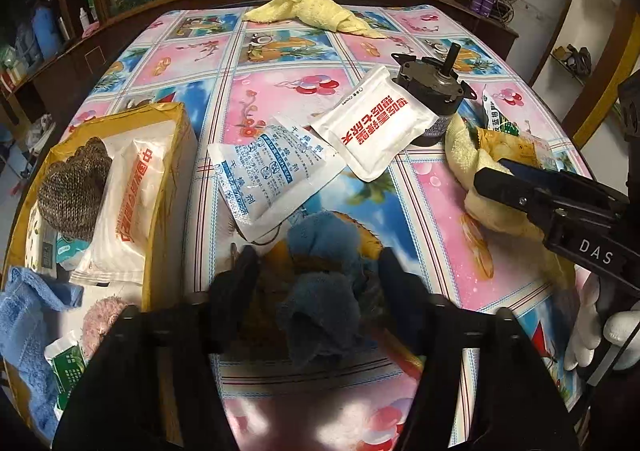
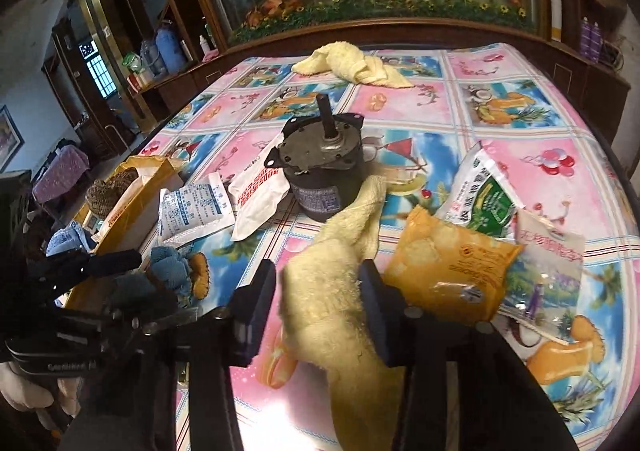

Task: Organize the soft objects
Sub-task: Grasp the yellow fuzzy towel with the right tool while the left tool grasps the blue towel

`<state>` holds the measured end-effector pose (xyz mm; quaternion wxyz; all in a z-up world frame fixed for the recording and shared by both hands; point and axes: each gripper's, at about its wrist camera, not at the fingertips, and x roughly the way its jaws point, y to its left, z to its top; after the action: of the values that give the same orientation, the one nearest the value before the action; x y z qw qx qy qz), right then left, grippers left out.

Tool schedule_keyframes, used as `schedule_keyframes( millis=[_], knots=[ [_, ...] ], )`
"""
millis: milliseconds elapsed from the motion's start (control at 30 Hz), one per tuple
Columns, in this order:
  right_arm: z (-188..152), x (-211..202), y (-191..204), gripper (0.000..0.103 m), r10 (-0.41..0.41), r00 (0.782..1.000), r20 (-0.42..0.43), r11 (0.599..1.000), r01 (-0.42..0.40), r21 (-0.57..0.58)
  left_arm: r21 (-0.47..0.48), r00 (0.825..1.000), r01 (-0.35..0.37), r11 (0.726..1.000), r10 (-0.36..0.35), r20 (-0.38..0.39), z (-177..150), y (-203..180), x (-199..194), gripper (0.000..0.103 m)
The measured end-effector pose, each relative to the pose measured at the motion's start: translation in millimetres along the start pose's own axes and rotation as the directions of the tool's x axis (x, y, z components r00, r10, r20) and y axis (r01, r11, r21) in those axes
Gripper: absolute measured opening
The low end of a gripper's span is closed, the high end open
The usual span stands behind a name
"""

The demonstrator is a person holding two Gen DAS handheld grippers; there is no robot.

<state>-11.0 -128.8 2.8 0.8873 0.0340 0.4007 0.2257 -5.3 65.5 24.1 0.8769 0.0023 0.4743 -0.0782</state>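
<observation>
A crumpled blue cloth point(image 1: 324, 291) lies on the table between the fingers of my left gripper point(image 1: 320, 275). The jaws stand open around it, blurred; the left finger point(image 1: 240, 279) is a little apart from the cloth. My right gripper point(image 2: 320, 291) is shut on a pale yellow towel point(image 2: 332, 315), with both pads pressing its bunched middle. In the left wrist view that right gripper point(image 1: 492, 175) sits at the right on the same yellow towel point(image 1: 484, 211). A second yellow towel point(image 1: 312, 11) lies at the table's far edge.
An open yellow box point(image 1: 168, 123) at the left holds a brown knit piece point(image 1: 76, 187), a white pack and a blue towel point(image 1: 28, 311). A dark motor point(image 2: 320, 171), white pouch point(image 1: 372, 127), desiccant packet point(image 1: 272, 171) and orange snack packet point(image 2: 452, 263) lie on the patterned tablecloth.
</observation>
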Motion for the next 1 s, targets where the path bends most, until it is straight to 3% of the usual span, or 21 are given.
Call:
schedule_keyframes(
  millis=[33, 200, 400, 467, 500, 567, 600, 800, 1000],
  knots=[
    [-1.8, 2.9, -0.6, 0.040, 0.010, 1.000, -0.005, 1.000, -0.010, 0.003, -0.009, 1.000, 0.016, 1.000, -0.016, -0.017, -0.9, 2.0, 3.0, 0.025],
    [-3.5, 2.4, -6.2, 0.042, 0.041, 0.999, 0.010, 0.999, -0.041, 0.032, -0.012, 1.000, -0.003, 1.000, 0.003, 0.003, -2.9, -1.0, 2.9, 0.026],
    [-5.4, 3.1, -5.0, 0.045, 0.056, 0.998, 0.007, 0.997, -0.056, 0.048, -0.017, 1.000, -0.028, 0.999, 0.028, -0.007, -0.9, 0.2, 13.7, 0.052],
    [-6.3, 4.0, -0.7, 0.046, 0.033, 0.999, 0.006, 0.999, -0.033, 0.027, -0.008, 0.999, -0.035, 0.999, 0.035, 0.002, -0.7, -1.3, 15.0, 0.052],
    [-6.3, 5.8, -0.1, 0.046, 0.029, 1.000, 0.001, 0.999, -0.029, 0.021, 0.001, 0.999, -0.039, 0.999, 0.039, 0.002, -0.8, -2.6, 15.2, 0.052],
    [-7.2, 9.0, 1.3, 0.047, 0.010, 1.000, -0.011, 1.000, -0.010, 0.013, -0.005, 1.000, -0.011, 1.000, 0.011, 0.008, -1.1, -2.0, 12.9, 0.027],
    [-7.1, 8.8, 0.7, 0.047, 0.015, 1.000, -0.010, 1.000, -0.015, 0.015, -0.021, 1.000, 0.015, 1.000, -0.015, 0.005, -1.5, 0.0, 11.5, 0.024],
    [-8.2, 4.0, -1.5, 0.041, 0.021, 1.000, 0.013, 1.000, -0.022, 0.020, -0.090, 0.994, 0.102, 0.991, -0.097, 0.056, -7.3, 7.8, -8.4, 0.024],
    [-8.7, -7.1, 2.8, 0.041, -0.011, 0.997, 0.072, 1.000, 0.011, -0.008, -0.164, 0.974, 0.184, 0.969, -0.157, 0.162, -17.2, 24.7, -54.5, 0.024]
  ],
)
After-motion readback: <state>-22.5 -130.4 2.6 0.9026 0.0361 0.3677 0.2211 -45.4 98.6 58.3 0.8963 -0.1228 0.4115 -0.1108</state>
